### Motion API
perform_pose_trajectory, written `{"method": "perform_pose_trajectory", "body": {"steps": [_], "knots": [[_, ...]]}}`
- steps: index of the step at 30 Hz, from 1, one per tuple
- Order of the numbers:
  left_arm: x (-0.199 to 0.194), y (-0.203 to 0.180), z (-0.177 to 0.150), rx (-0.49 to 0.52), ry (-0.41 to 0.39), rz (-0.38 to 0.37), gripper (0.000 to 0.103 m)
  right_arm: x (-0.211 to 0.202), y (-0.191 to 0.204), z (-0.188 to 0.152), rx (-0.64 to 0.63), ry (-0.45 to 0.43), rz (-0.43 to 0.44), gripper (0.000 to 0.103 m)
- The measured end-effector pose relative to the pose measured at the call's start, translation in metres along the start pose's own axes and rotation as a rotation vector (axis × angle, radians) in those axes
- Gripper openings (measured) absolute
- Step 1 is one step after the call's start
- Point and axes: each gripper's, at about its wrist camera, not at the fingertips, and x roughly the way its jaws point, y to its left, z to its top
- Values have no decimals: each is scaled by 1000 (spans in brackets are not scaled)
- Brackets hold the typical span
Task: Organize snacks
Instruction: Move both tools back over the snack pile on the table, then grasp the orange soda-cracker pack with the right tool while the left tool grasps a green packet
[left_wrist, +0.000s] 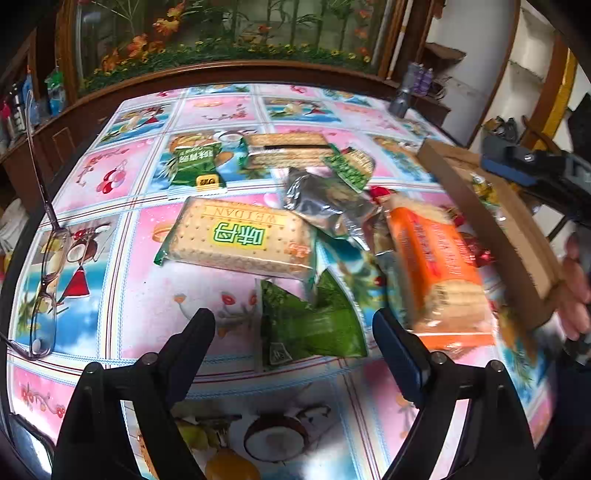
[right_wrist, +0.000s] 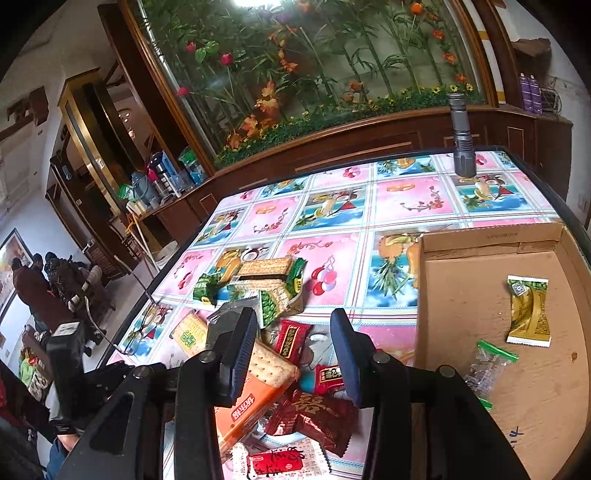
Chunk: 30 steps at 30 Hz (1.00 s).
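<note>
Jaws of the left gripper (left_wrist: 293, 334) stand wide apart above the surface (left_wrist: 155, 295), with a green snack packet (left_wrist: 310, 325) lying flat between them, untouched by either pad. Just beyond that packet lies a cracker pack with a green label (left_wrist: 240, 240), and off the right jaw tip an orange biscuit pack (left_wrist: 439, 273) lies blurred. Farther out sit a silver wrapper (left_wrist: 325, 199) and more green-trimmed cracker packs (left_wrist: 288, 151). Far to the left, a pair of glasses (left_wrist: 44, 288) rests on the patterned cloth.

Jaws of the right gripper (right_wrist: 291, 350) stand partly open and grip nothing; they hang over the orange biscuit pack (right_wrist: 255, 391) and several dark red sweet wrappers (right_wrist: 314, 417), the left pad just above the cracker end. To the right of these jaws lies a cardboard box (right_wrist: 491, 243), holding a gold packet (right_wrist: 528, 310) and a clear green-edged bag (right_wrist: 487, 362). A grey flashlight (right_wrist: 461, 136) stands upright at the far edge.
</note>
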Motion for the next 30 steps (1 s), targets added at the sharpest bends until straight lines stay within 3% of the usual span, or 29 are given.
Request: {"method": "perform_pose_trajectory", "body": {"steps": [1, 3, 5, 8, 10, 12, 19, 21, 24, 26, 30], "knots": [[2, 0, -1, 4, 10, 23, 76, 1, 2, 0, -4, 7, 10, 45], [3, -7, -2, 40, -10, 95, 57, 4, 9, -2, -19, 26, 34, 45], [2, -4, -2, 29, -18, 106, 47, 7, 14, -6, -8, 53, 67, 52], [-1, 9, 1, -34, -23, 71, 44, 19, 19, -14, 58, 137, 207, 57], [-3, 18, 2, -78, -32, 65, 42, 23, 24, -19, 76, 170, 226, 61], [-8, 24, 4, -111, -53, 62, 40, 27, 24, -24, 92, 202, 193, 70], [-24, 27, 8, -138, -135, 74, 40, 41, 45, -43, 23, 279, 91, 78], [-26, 26, 9, -138, -143, 79, 40, 41, 58, -49, -40, 249, 4, 78], [-26, 26, 10, -138, -147, 77, 40, 43, 89, -60, -251, 169, -161, 81], [-25, 26, 9, -135, -147, 80, 40, 49, 97, -66, -308, 158, -172, 88], [-27, 28, 9, -135, -149, 80, 40, 48, 89, -64, -306, 161, -208, 89]]}}
